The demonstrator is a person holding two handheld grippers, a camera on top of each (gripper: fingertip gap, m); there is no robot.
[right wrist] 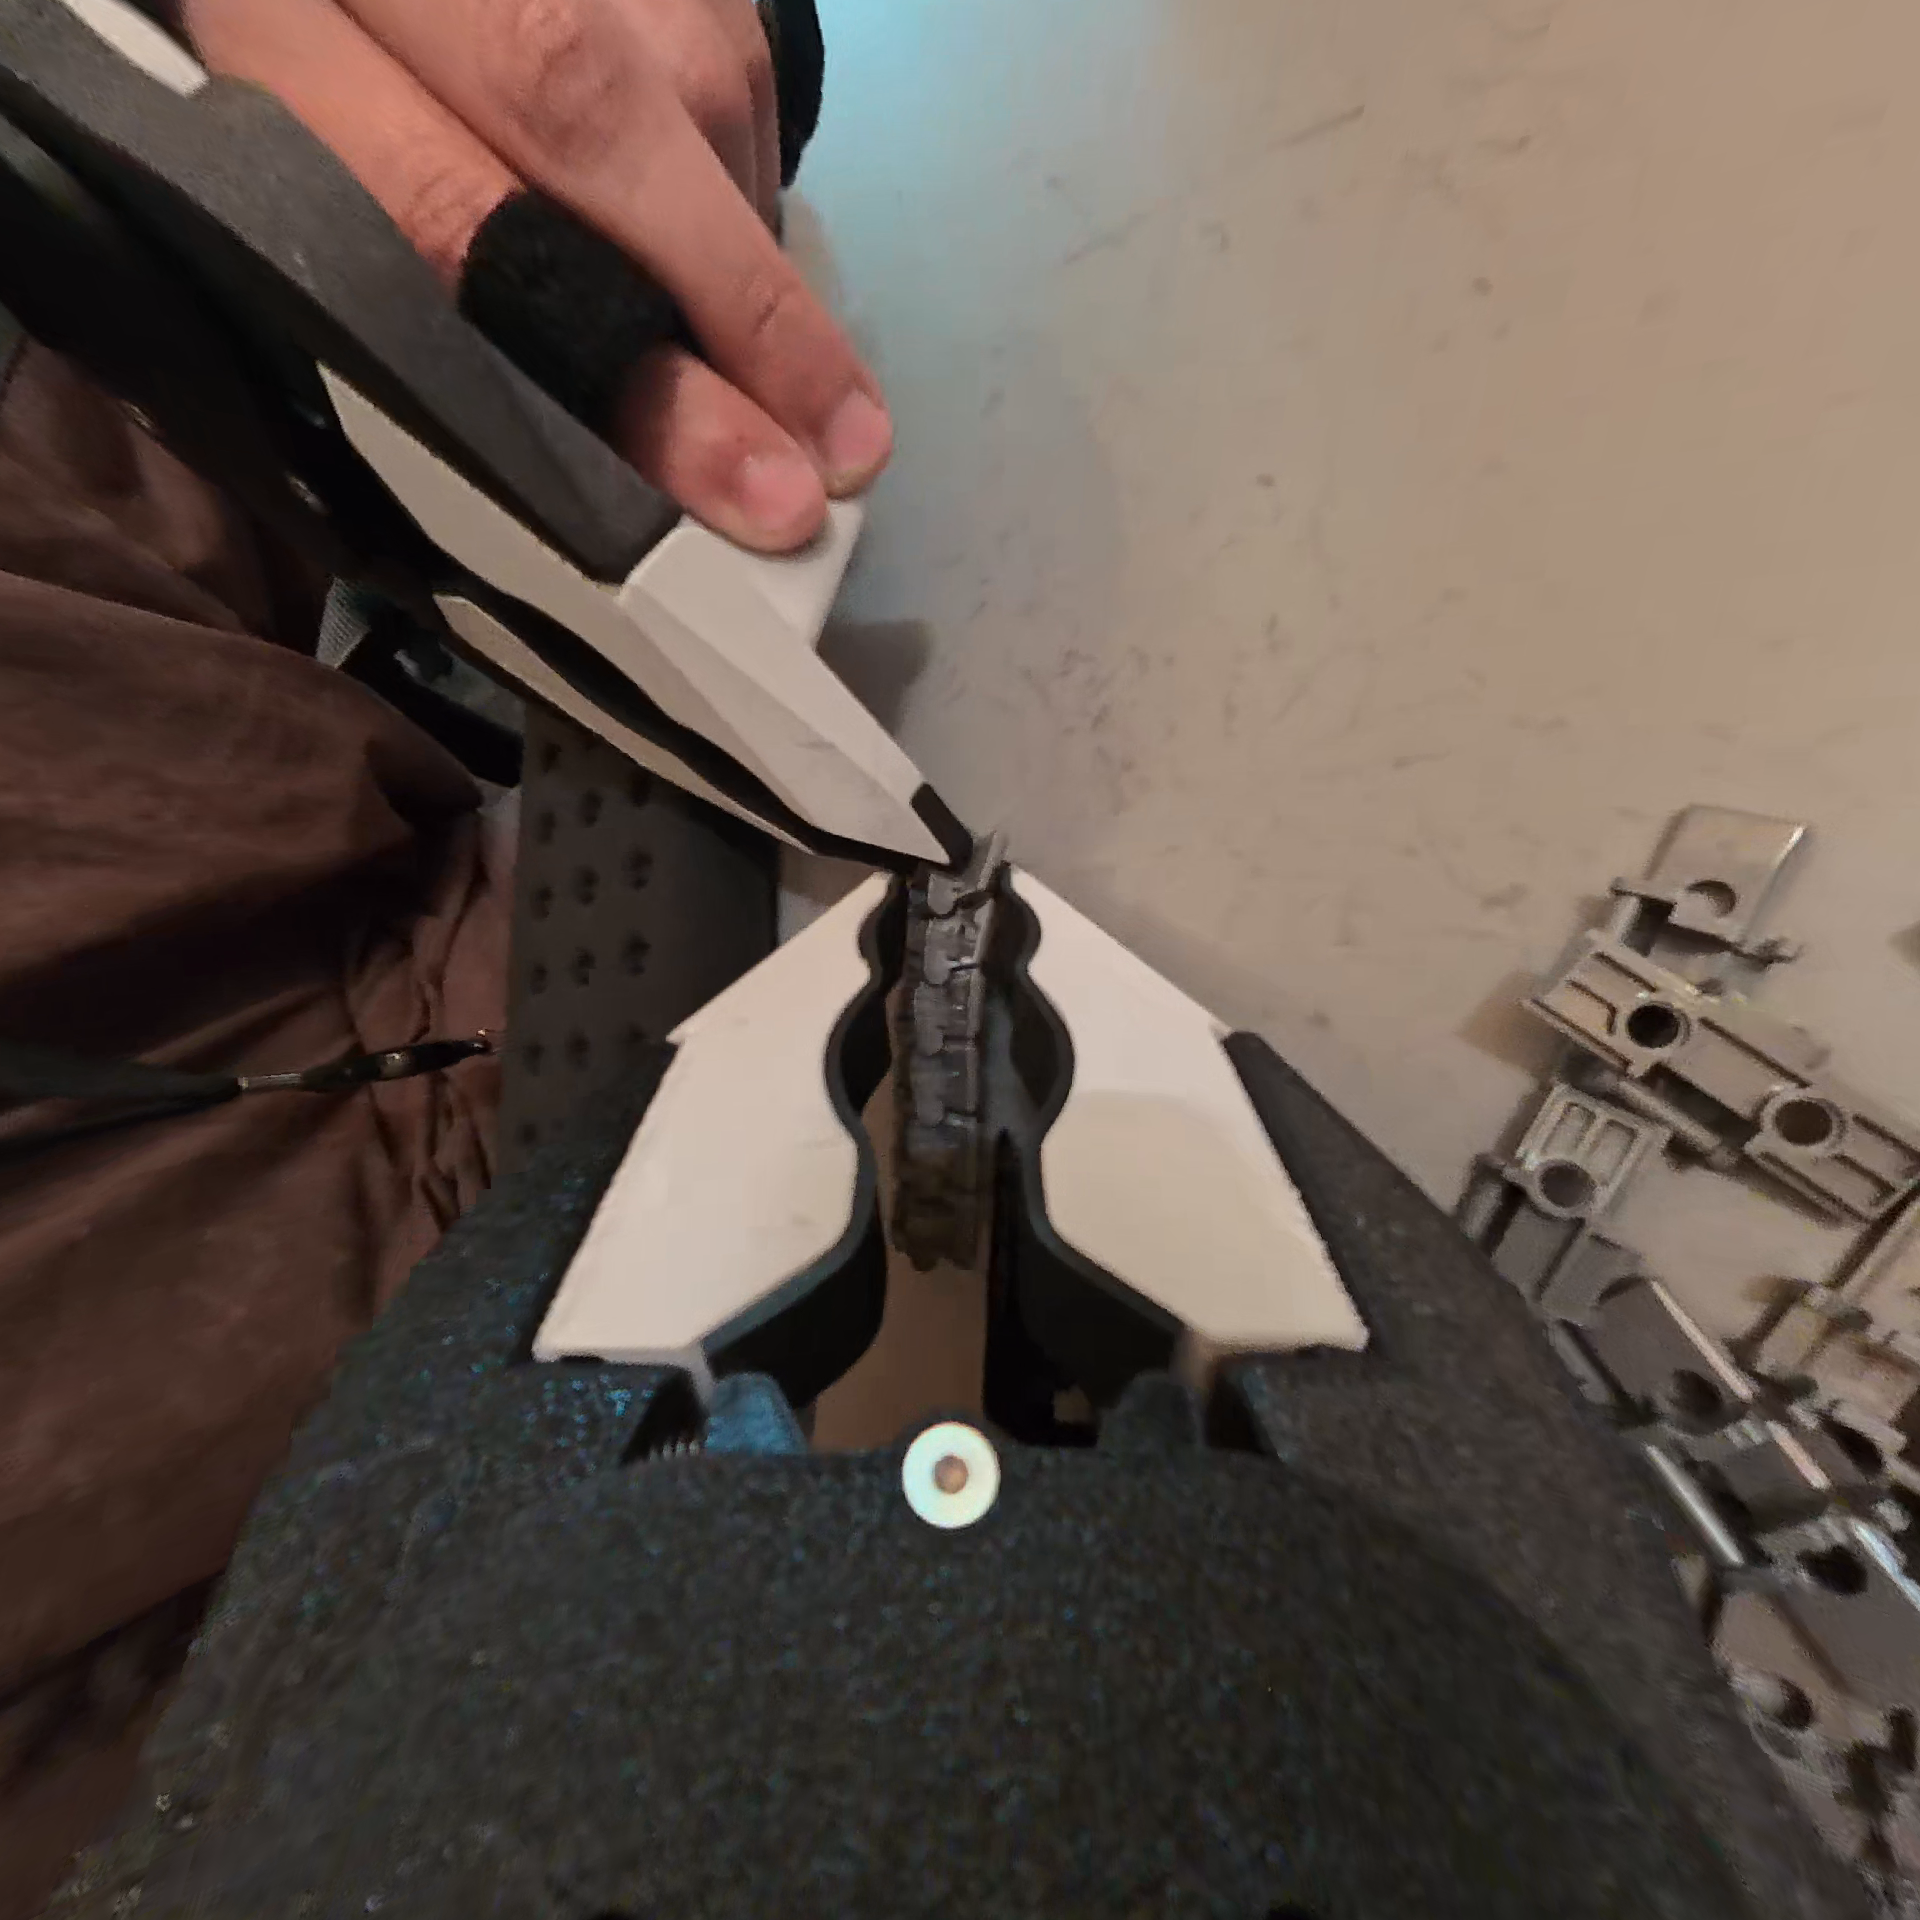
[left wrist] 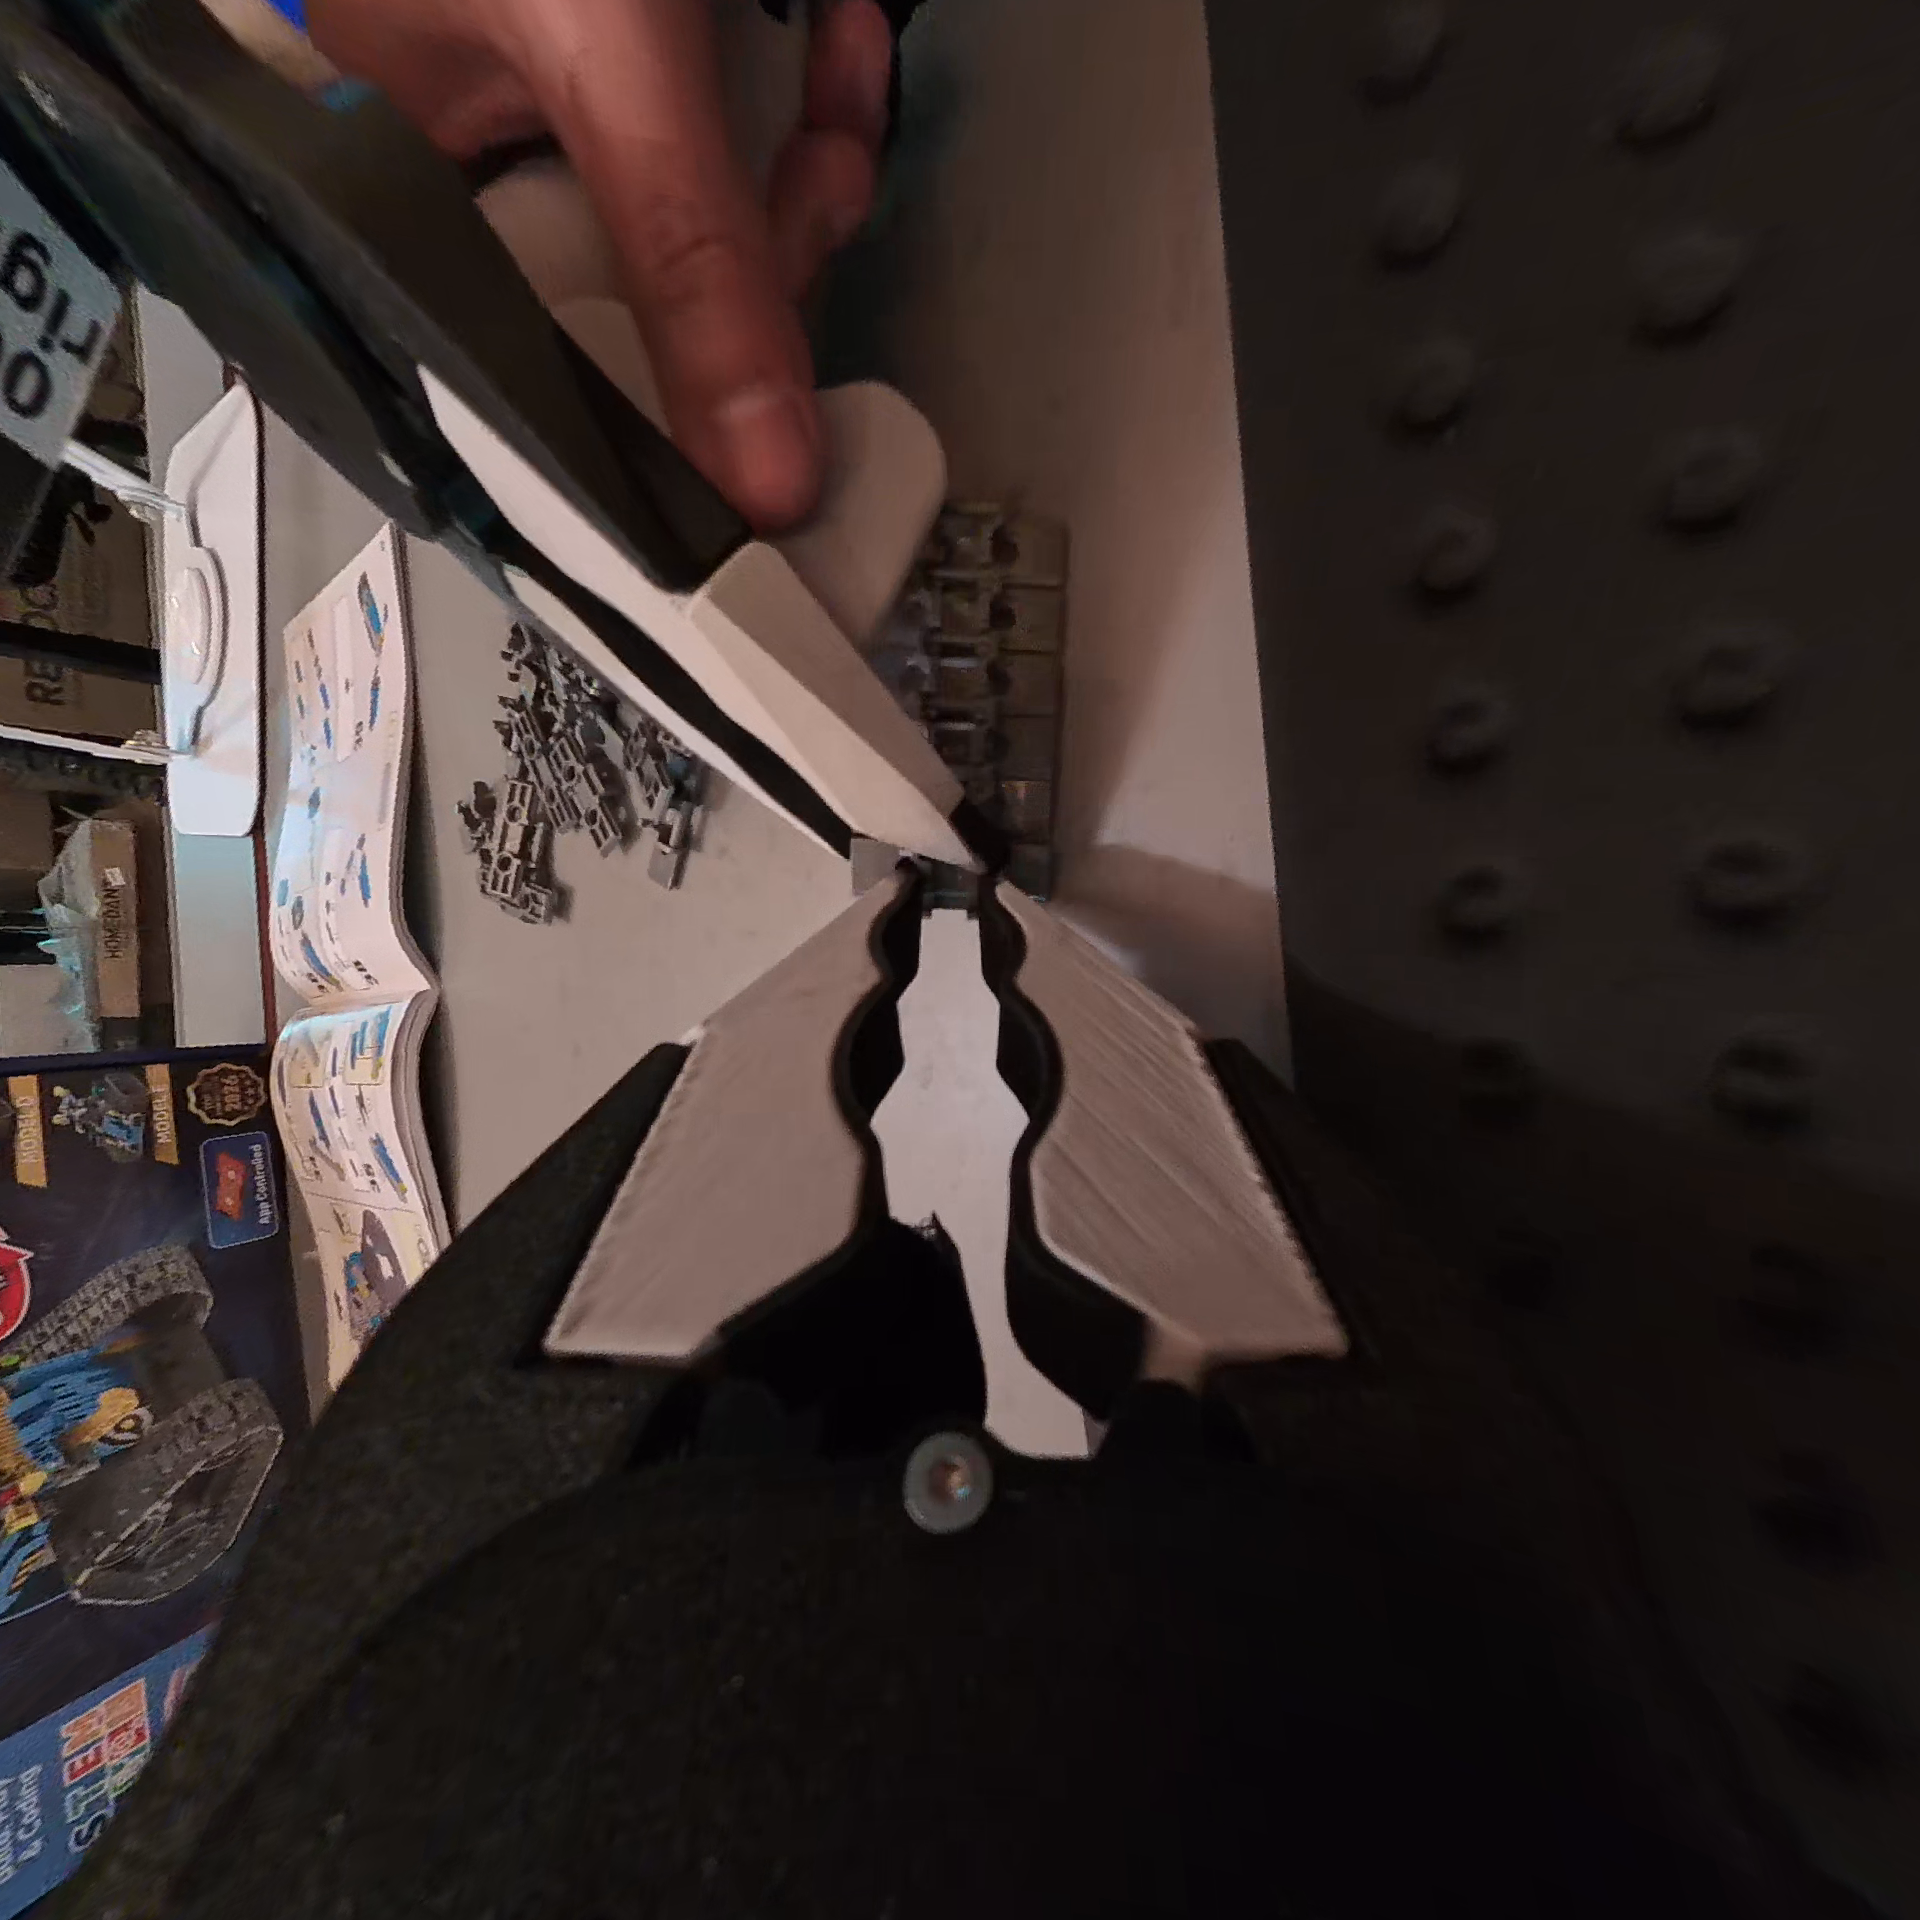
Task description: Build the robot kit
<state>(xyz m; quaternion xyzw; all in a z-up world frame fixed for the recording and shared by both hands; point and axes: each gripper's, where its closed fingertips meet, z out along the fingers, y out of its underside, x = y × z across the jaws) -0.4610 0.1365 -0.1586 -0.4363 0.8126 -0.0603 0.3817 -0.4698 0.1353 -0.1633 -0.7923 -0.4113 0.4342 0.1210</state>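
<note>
My right gripper [right wrist: 951, 878] is shut on a grey track chain [right wrist: 940, 1060], which lies edge-on along its fingers. My left gripper [left wrist: 948, 883] is shut on a small grey link [left wrist: 948, 891] at its tips. The two grippers meet tip to tip. The left gripper comes in from the upper left in the right wrist view [right wrist: 951, 842] and touches the chain's far end. In the left wrist view the right gripper [left wrist: 961, 847] comes in from the upper left, with the chain [left wrist: 987, 665] behind its finger. A hand [left wrist: 707, 260] holds each gripper.
A pile of loose grey links [left wrist: 582, 748] lies on the white table [left wrist: 623, 987], also at the right in the right wrist view [right wrist: 1683, 1195]. An open instruction booklet [left wrist: 353, 935], a toy box [left wrist: 114, 1351] and a white tray [left wrist: 208, 623] lie beyond. A dark studded surface [left wrist: 1558, 623] stands close. Left and right tips are no more than a few centimetres apart.
</note>
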